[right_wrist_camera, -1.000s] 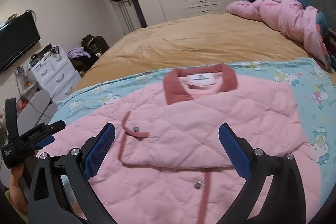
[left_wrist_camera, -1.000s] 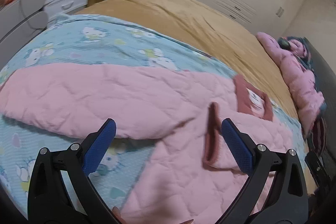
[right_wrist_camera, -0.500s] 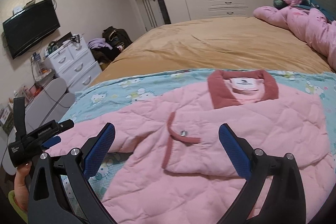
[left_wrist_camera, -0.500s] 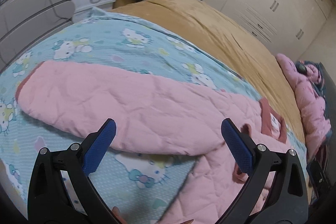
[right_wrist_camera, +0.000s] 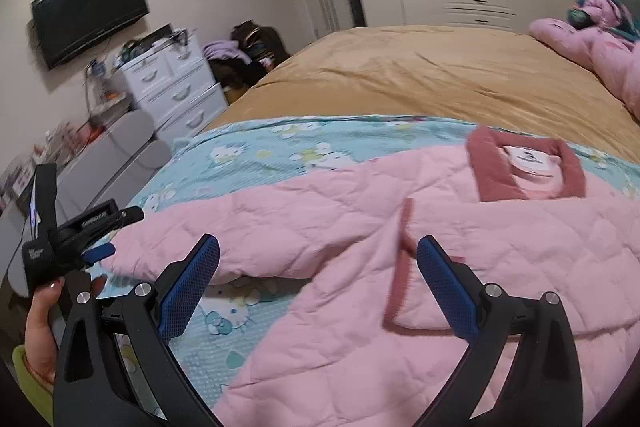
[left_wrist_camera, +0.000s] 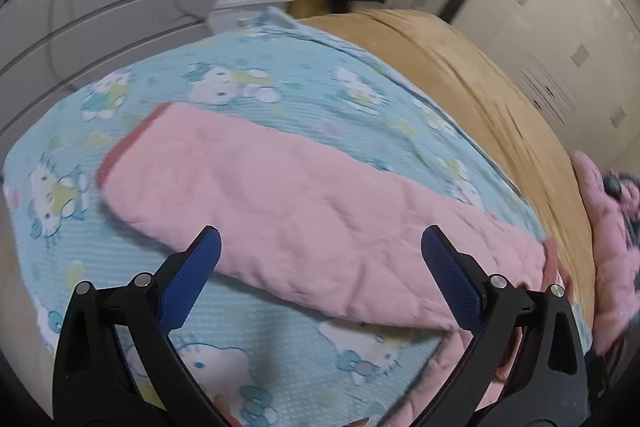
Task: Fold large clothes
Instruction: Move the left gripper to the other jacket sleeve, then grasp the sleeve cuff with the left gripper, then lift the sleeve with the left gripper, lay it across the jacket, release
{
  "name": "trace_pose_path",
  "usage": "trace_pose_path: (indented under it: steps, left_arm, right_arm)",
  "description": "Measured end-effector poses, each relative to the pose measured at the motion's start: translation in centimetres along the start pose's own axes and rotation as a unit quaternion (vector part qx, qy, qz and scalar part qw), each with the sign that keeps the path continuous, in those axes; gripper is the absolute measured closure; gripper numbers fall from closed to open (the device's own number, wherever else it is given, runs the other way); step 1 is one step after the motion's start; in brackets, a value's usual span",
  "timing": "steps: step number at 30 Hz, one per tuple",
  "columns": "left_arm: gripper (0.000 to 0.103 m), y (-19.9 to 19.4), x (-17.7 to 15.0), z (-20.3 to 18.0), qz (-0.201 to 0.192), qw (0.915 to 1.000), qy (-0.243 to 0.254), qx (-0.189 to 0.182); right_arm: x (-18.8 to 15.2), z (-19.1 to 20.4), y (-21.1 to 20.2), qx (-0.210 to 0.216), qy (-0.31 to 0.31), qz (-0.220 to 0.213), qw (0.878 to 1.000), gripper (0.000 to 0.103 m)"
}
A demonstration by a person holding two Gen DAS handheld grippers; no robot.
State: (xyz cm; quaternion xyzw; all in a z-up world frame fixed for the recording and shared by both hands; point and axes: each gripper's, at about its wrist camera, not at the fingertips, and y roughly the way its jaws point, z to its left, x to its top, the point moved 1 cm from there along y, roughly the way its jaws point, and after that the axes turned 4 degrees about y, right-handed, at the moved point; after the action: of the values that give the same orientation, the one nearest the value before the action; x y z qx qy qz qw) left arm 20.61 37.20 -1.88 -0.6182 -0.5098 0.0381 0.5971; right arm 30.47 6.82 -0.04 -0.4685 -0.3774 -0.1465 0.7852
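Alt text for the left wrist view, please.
Open left tongs with blue pads hover over the outstretched sleeve of a pink quilted jacket, its darker red cuff far left. It lies on a light blue cartoon-cat blanket over a tan bedspread.

The left gripper (left_wrist_camera: 320,247) is wide open. Its two blue fingers (left_wrist_camera: 188,287) point forward and are far apart, and nothing is between them. In the right wrist view the left gripper (right_wrist_camera: 100,251) shows from the side, low at the left. A hand (right_wrist_camera: 40,331) holds it from below, with the thumb up on the black handle. The right gripper (right_wrist_camera: 318,259) is wide open too. Its blue fingers (right_wrist_camera: 448,291) are spread far apart and hold nothing. Both grippers sit low and point forward.
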Motion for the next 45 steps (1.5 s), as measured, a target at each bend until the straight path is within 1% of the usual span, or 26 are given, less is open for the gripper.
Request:
trace_pose_path:
  steps: [3,5,8,12,15,16,17,19,20,22,23,24,25,26,28,29,30,32,33,35,37,40,42,45]
  left_arm:
    - [0.009,0.3,0.1,2.1,0.002,0.9991,-0.040,0.013]
    - [0.009,0.6,0.0,3.6,0.006,0.9968,-0.078,0.017]
    - [0.009,1.5,-0.3,5.1,0.023,0.9927,-0.118,0.009]
    - [0.009,3.1,-1.0,5.7,0.046,0.9891,-0.140,0.007]
    - [0.009,5.0,-1.6,5.3,0.063,0.9889,-0.130,0.034]
    - [0.009,6.2,-2.0,5.1,0.080,0.9880,-0.125,0.044]
    - [0.009,7.3,-2.5,5.0,0.096,0.9862,-0.125,0.049]
    - [0.009,8.7,-3.2,5.3,0.110,0.9835,-0.134,0.053]
    - [0.009,9.1,-3.2,5.3,0.106,0.9840,-0.130,0.060]
    - [0.010,8.9,-2.7,4.8,0.080,0.9881,-0.110,0.072]
    - [0.012,8.8,-2.5,4.6,0.066,0.9898,-0.105,0.071]
    - [0.019,8.8,-2.4,4.7,0.059,0.9904,-0.104,0.069]
    - [0.031,8.7,-2.3,4.7,0.051,0.9911,-0.105,0.065]
    - [0.038,8.5,-2.2,4.8,0.041,0.9920,-0.104,0.059]
    - [0.069,7.7,-1.6,4.5,0.015,0.9945,-0.086,0.057]
    - [0.074,6.9,-1.1,3.8,-0.010,0.9961,-0.061,0.064]
    - [0.082,6.0,-0.7,2.9,-0.035,0.9961,-0.035,0.073]
    - [0.085,4.6,0.1,1.4,-0.066,0.9951,-0.007,0.072]
    - [0.086,4.0,0.3,0.9,-0.076,0.9947,0.000,0.069]
    - [0.086,2.3,1.0,0.1,-0.097,0.9939,0.002,0.051]
    - [0.087,1.0,1.6,-0.7,-0.114,0.9930,0.003,0.031]
    - [0.087,-1.4,2.3,-2.0,-0.143,0.9897,-0.011,-0.008]
    - [0.088,-2.9,2.5,-3.3,-0.162,0.9865,-0.005,-0.027]
    - [0.089,-4.7,2.6,-5.8,-0.180,0.9812,0.001,-0.069]
  right_arm:
    - [0.0,1.2,1.0,0.013,-0.008,0.011,1.000,0.005]
    - [-0.1,2.1,1.5,0.022,-0.012,0.016,1.000,0.005]
    - [-0.4,3.0,1.8,0.031,-0.019,0.021,0.999,0.005]
    - [-1.0,3.7,2.4,0.041,-0.021,0.031,0.998,0.005]
    - [-1.7,3.8,3.0,0.045,-0.017,0.041,0.998,0.005]
    - [-2.0,3.6,3.1,0.047,-0.013,0.044,0.998,0.005]
    - [-2.2,3.5,3.2,0.048,-0.009,0.046,0.998,0.005]
    - [-2.6,3.1,3.3,0.049,-0.001,0.048,0.998,0.005]
    - [-2.8,2.7,3.4,0.049,0.006,0.051,0.997,0.005]
    - [-3.0,2.0,3.5,0.047,0.016,0.055,0.997,0.005]
    - [-3.1,1.8,3.5,0.044,0.019,0.056,0.997,0.005]
    - [-3.2,1.5,3.5,0.042,0.021,0.055,0.997,0.005]
    - [-3.2,1.3,3.4,0.041,0.023,0.054,0.997,0.005]
    - [-3.3,0.9,3.3,0.041,0.027,0.053,0.997,0.005]
    - [-3.3,0.4,3.2,0.041,0.035,0.051,0.997,0.005]
    - [-3.4,0.0,3.1,0.041,0.039,0.051,0.997,0.005]
    - [-3.5,-0.3,2.9,0.041,0.042,0.050,0.997,0.005]
    - [-3.6,-0.9,2.6,0.039,0.049,0.046,0.997,0.005]
    - [-3.7,-1.3,2.5,0.039,0.054,0.045,0.997,0.005]
    - [-3.9,-2.1,2.2,0.037,0.064,0.042,0.996,0.005]
    - [-4.1,-3.1,1.7,0.034,0.074,0.040,0.996,0.005]
    - [-4.2,-4.4,0.9,0.028,0.083,0.036,0.995,0.005]
    - [-4.1,-5.5,0.2,0.023,0.092,0.031,0.995,0.005]
    - [-4.1,-7.3,-1.3,0.013,0.100,0.018,0.995,0.005]
